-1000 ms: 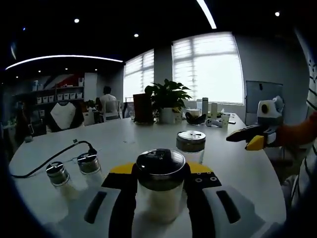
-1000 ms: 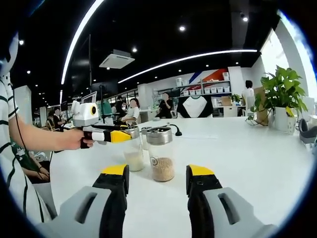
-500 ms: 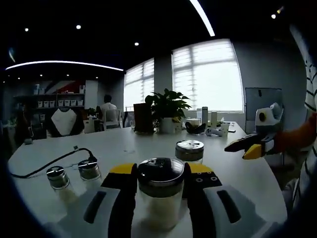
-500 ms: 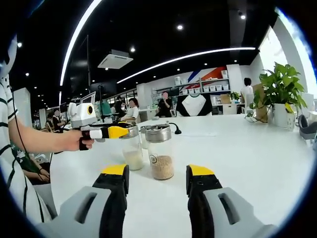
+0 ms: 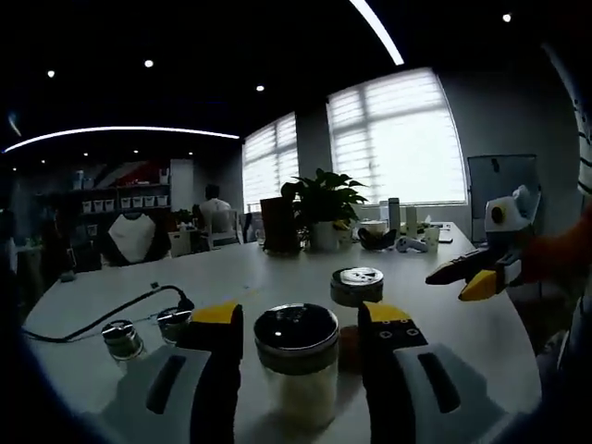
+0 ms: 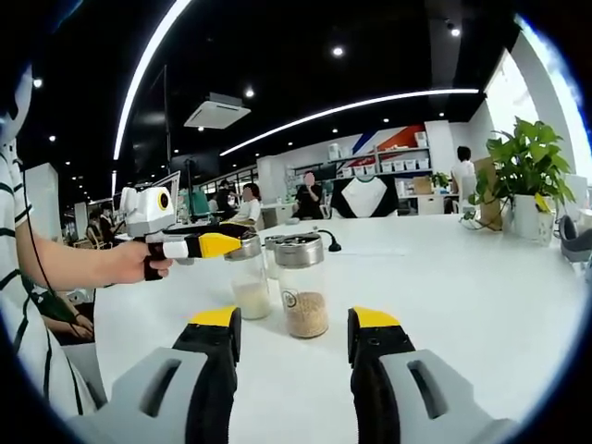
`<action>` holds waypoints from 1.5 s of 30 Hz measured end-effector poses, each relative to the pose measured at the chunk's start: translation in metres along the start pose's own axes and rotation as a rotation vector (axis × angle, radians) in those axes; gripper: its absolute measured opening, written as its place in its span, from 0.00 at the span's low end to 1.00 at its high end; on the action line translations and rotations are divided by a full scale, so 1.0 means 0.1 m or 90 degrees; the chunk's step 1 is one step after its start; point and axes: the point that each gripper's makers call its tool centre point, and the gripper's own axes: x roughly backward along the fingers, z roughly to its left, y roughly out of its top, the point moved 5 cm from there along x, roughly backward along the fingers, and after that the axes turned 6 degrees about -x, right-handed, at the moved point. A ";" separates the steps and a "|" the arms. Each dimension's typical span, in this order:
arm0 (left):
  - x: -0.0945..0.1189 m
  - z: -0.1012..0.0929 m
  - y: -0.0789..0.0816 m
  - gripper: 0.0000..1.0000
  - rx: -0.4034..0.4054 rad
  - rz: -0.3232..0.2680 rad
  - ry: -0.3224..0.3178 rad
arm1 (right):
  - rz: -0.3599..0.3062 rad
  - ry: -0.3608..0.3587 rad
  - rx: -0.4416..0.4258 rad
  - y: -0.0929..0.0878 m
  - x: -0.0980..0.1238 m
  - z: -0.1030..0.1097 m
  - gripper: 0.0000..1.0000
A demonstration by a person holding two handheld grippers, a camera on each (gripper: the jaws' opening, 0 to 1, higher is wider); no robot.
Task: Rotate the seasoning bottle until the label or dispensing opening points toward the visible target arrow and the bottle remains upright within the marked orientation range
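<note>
The left gripper [image 5: 301, 338] is loosening: its jaws, clamped a second ago, are now flanking the seasoning bottle [image 5: 296, 365] at 6 o'clock. The right gripper [image 6: 291, 338] is hovering open, empty.

Left gripper view: a seasoning bottle [image 5: 296, 370] stands on the counter [image 5: 259, 277], between the jaws of the left gripper [image 5: 298, 338]. A second bottle [image 5: 357, 289] stands behind it, slightly to the right. Two small shakers [image 5: 123, 339] sit to the left, side by side, with a cable [image 5: 102, 314] running leftward behind them. A potted plant [image 5: 324, 208] stands at the far side of the counter. The right gripper [image 5: 472, 276] hangs over the counter's right edge.

Right gripper view: two bottles stand side by side ahead of the right gripper's jaws, the grain-filled bottle [image 6: 302, 287] on the right, the other [image 6: 248, 285] just left of it. The left gripper reaches in from the left.
</note>
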 end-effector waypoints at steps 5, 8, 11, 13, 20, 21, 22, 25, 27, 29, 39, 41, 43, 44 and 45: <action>-0.02 0.02 -0.01 0.49 0.005 0.003 0.005 | 0.000 -0.002 0.000 0.01 0.00 -0.01 0.45; -0.03 0.03 -0.04 0.47 0.000 0.014 0.006 | 0.000 -0.001 0.001 0.01 0.00 -0.01 0.45; -0.03 0.03 -0.05 0.44 0.005 0.017 -0.001 | 0.001 0.000 0.001 0.01 -0.01 0.00 0.45; -0.03 0.03 -0.06 0.41 0.000 0.021 -0.005 | 0.002 0.001 0.002 0.01 -0.02 0.00 0.45; -0.03 0.04 -0.08 0.40 0.017 0.017 -0.018 | 0.003 0.002 0.000 0.00 -0.03 -0.01 0.44; -0.03 0.04 -0.08 0.40 0.018 0.017 -0.020 | 0.003 0.002 -0.001 0.00 -0.03 -0.01 0.44; -0.03 0.03 -0.08 0.40 0.018 0.017 -0.023 | 0.003 0.002 -0.001 -0.01 -0.02 -0.01 0.44; -0.04 0.04 -0.08 0.40 0.015 0.019 -0.038 | 0.003 0.001 -0.004 -0.01 -0.02 -0.02 0.44; -0.04 0.04 -0.07 0.40 0.016 0.020 -0.067 | 0.004 0.000 -0.004 -0.01 -0.01 -0.02 0.44; -0.05 0.05 -0.07 0.40 0.012 0.022 -0.084 | 0.003 -0.001 -0.006 -0.02 0.00 -0.03 0.44; -0.08 0.10 -0.07 0.40 0.032 0.016 -0.188 | 0.006 0.001 -0.011 -0.04 0.01 -0.02 0.42; -0.09 0.11 -0.07 0.40 0.028 0.014 -0.214 | 0.005 0.002 -0.011 -0.04 0.01 -0.02 0.42; -0.10 0.11 -0.07 0.40 0.028 0.014 -0.243 | 0.004 0.004 -0.011 -0.03 0.01 -0.01 0.42; -0.11 0.12 -0.07 0.40 0.033 0.018 -0.261 | 0.004 0.006 -0.011 -0.03 0.01 -0.01 0.42; -0.12 0.13 -0.07 0.40 0.034 0.019 -0.271 | 0.004 0.006 -0.010 -0.03 0.01 -0.01 0.42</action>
